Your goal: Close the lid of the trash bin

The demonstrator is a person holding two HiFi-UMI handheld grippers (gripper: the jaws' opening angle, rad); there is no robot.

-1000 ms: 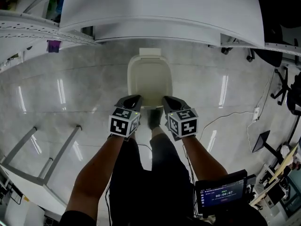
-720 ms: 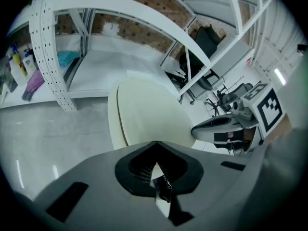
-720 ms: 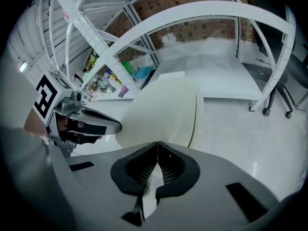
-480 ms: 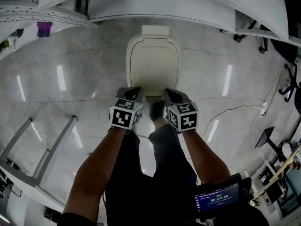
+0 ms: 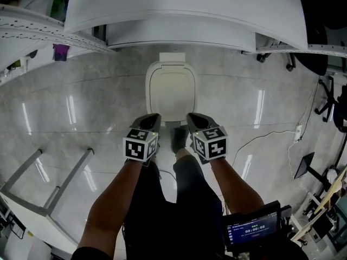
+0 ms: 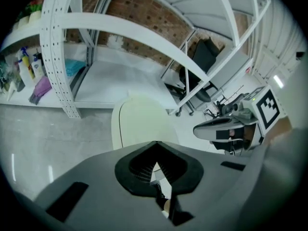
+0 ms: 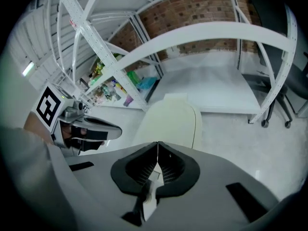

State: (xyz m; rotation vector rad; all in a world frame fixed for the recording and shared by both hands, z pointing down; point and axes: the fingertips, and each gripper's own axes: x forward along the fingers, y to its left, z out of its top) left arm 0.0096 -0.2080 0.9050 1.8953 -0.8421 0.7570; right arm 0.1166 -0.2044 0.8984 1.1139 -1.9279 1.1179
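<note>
Floor: pale, glossy stone floor [image 5: 81, 102] fills most of the head view, with streaks of reflected light.
Shelving: a white metal rack [image 5: 184, 10] with a curved front edge stands above the far side of the floor. Only the gripper views show the red brick wall [image 7: 211, 8] behind it, and the bottles [image 6: 26, 69] on a side shelf.
Trash bin: a cream trash bin [image 5: 171, 91] stands on the floor just in front of the rack, directly ahead of the person. Its lid [image 5: 171, 85] lies flat over the opening, with the hinge block at the far end.
Person: two bare forearms and dark trouser legs reach in from the bottom edge. One dark shoe [image 5: 178, 137] sits at the bin's near edge, between the two grippers.
Left gripper: the left gripper [image 5: 152, 118] hovers near the bin's front left corner, apart from it. Its own view shows the jaws drawn together with nothing between them.
Right gripper: the right gripper [image 5: 194, 118] hovers near the front right corner, level with the left one. Its jaws also meet at the tips and are empty.
Screen: a small lit screen [image 5: 254, 229] shows at the lower right, in the head view only.
Cable: a thin white cable [image 5: 265, 134] trails over the floor on the right.
</note>
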